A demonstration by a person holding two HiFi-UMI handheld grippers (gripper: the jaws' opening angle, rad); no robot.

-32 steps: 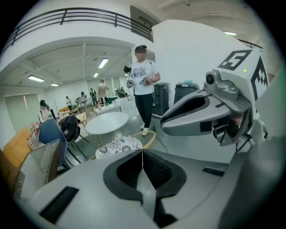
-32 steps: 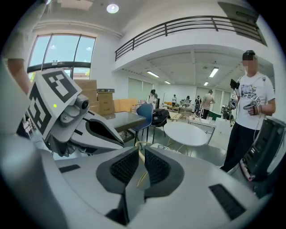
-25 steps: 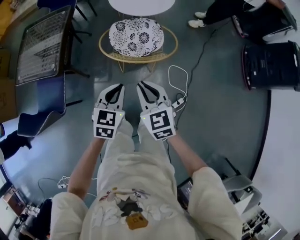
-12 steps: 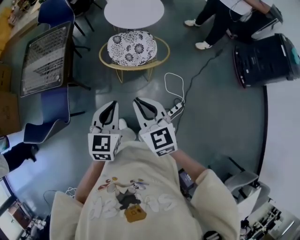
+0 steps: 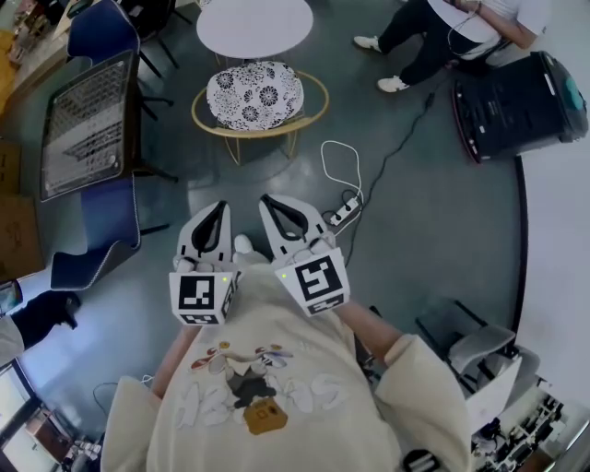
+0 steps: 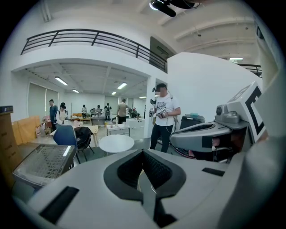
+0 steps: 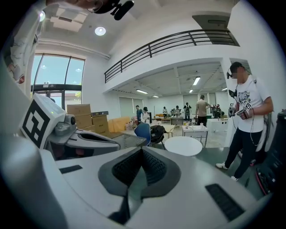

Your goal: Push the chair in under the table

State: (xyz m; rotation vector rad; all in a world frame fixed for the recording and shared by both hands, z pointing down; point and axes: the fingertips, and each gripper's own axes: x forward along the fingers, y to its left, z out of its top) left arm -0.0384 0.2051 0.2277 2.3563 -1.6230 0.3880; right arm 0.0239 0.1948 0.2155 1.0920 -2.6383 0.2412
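Observation:
The chair (image 5: 255, 96), a pale wooden ring frame with a black-and-white patterned cushion, stands on the grey floor just in front of the round white table (image 5: 254, 25). In the head view both grippers hang side by side in front of my body, well short of the chair. My left gripper (image 5: 219, 206) is shut with nothing in it. My right gripper (image 5: 267, 199) is shut and empty too. In the left gripper view the table (image 6: 116, 143) shows above the closed left gripper (image 6: 143, 153). The right gripper view shows the table (image 7: 183, 145) beyond the closed right gripper (image 7: 142, 152). The chair is hidden behind the jaws in both.
A mesh-topped table (image 5: 88, 120) and a blue chair (image 5: 100, 235) stand at the left. A power strip with white cable (image 5: 343, 212) lies on the floor right of the grippers. A black case (image 5: 516, 103) and a person's legs (image 5: 415, 32) are at the upper right.
Both grippers have come up and back toward my body and sit lower in the head view. The chair and table now lie farther ahead. The person at the upper right has shifted.

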